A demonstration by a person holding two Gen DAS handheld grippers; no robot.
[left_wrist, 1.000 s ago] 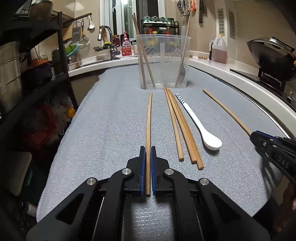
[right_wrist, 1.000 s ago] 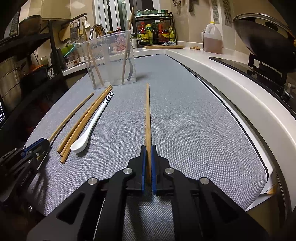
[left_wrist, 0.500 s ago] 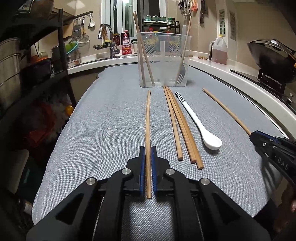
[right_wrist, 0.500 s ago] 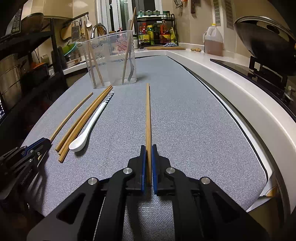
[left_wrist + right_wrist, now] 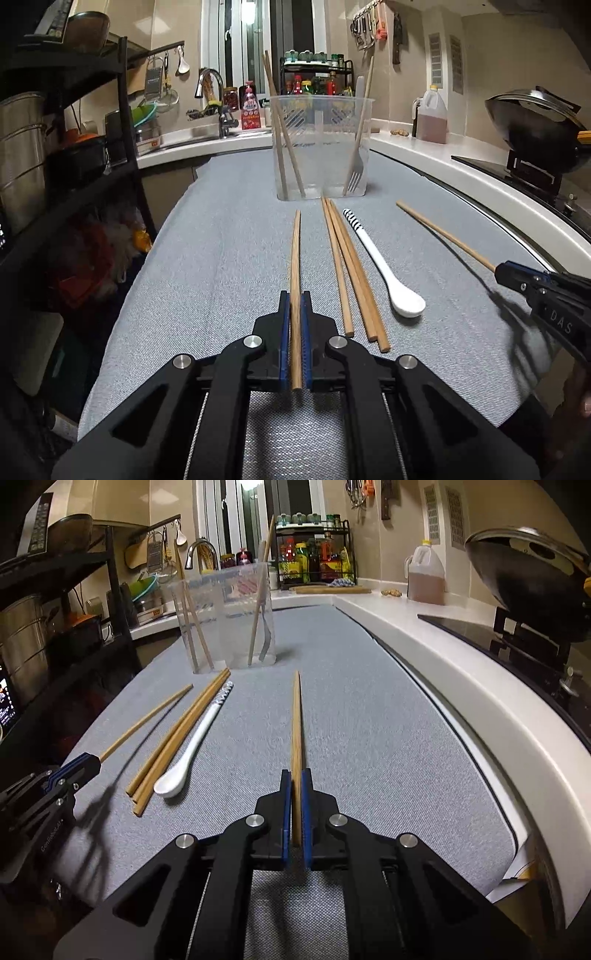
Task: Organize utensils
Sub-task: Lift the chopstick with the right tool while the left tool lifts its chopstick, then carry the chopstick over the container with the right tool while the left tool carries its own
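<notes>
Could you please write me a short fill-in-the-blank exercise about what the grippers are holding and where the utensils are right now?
1. The left gripper and the right gripper each hold one ____.
2. The metal fork stands inside the clear ____.
3. On the grey mat, the white spoon lies beside ____ loose chopsticks.
4. The spoon's bowl points ____ the container.

Missing words: chopstick; container; three; away from
</notes>
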